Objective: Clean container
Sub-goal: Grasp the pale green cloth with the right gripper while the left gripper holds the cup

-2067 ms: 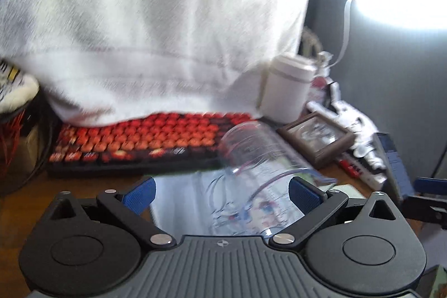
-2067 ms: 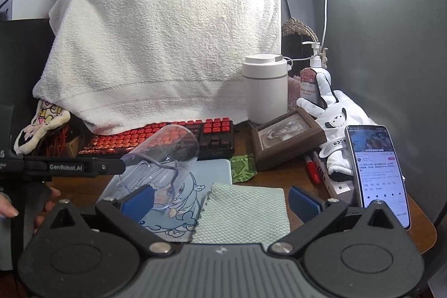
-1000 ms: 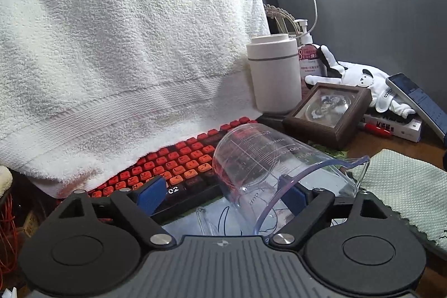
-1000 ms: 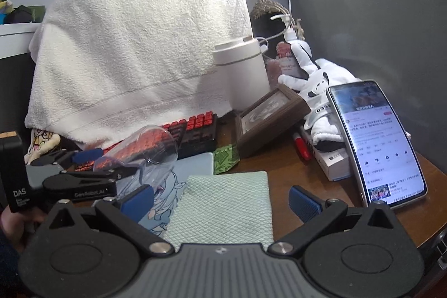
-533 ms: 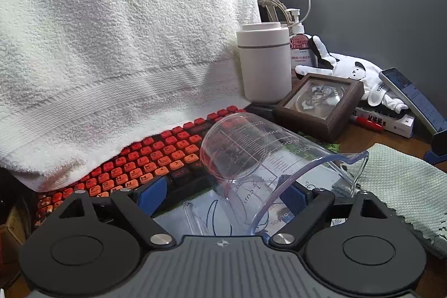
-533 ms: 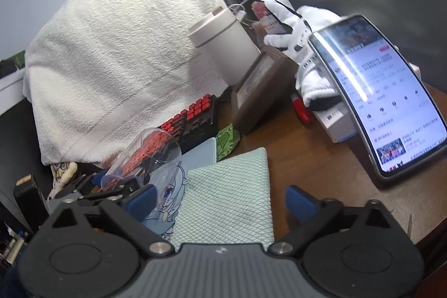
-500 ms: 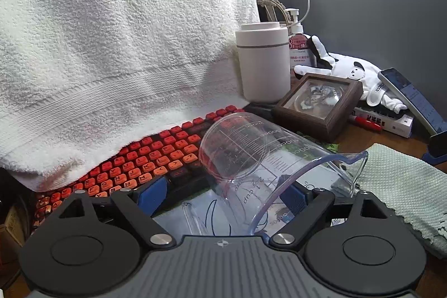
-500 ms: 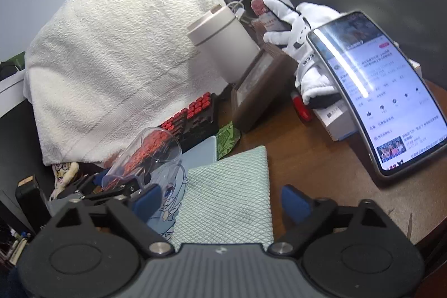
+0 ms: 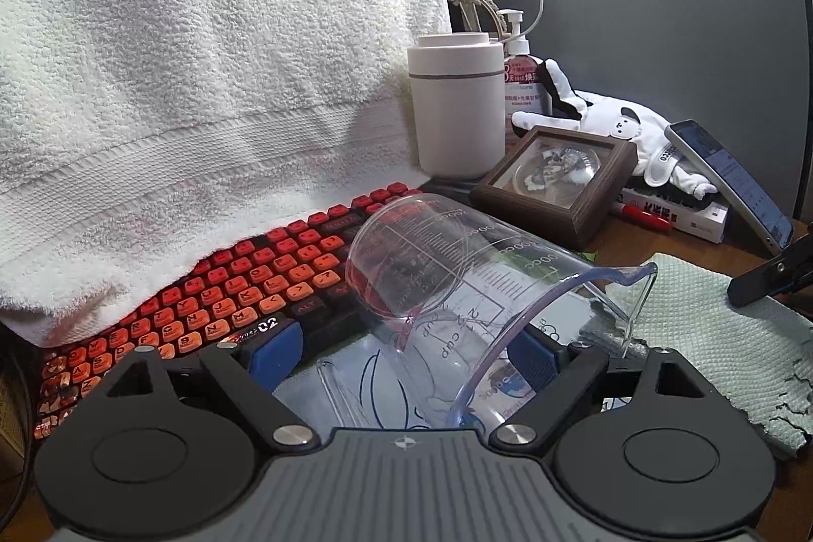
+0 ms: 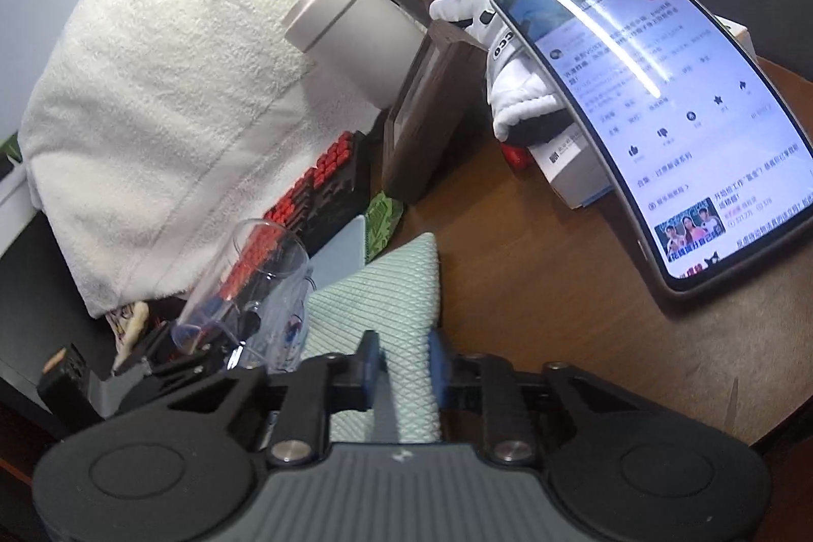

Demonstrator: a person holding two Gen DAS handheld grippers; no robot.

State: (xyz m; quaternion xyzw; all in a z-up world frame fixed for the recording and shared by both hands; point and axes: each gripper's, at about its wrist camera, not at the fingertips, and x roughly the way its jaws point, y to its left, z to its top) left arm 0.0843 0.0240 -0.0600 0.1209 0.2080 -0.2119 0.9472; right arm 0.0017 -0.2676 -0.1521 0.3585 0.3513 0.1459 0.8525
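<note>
- Left gripper holds the clear measuring cup tilted at centre frame, one blue pad inside the wall; whether the wide jaws actually pinch it, I cannot tell.
- Right gripper has just been closing, and its pads now pinch the near edge of the green cloth, bottom centre.
- The cup sits just left of the cloth.
- Wiping hasn't started: cloth to cup comes next, I'd say.

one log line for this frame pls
left gripper: holds cup, tilted | right gripper: fingers just closed on cloth | wiping: not started
</note>
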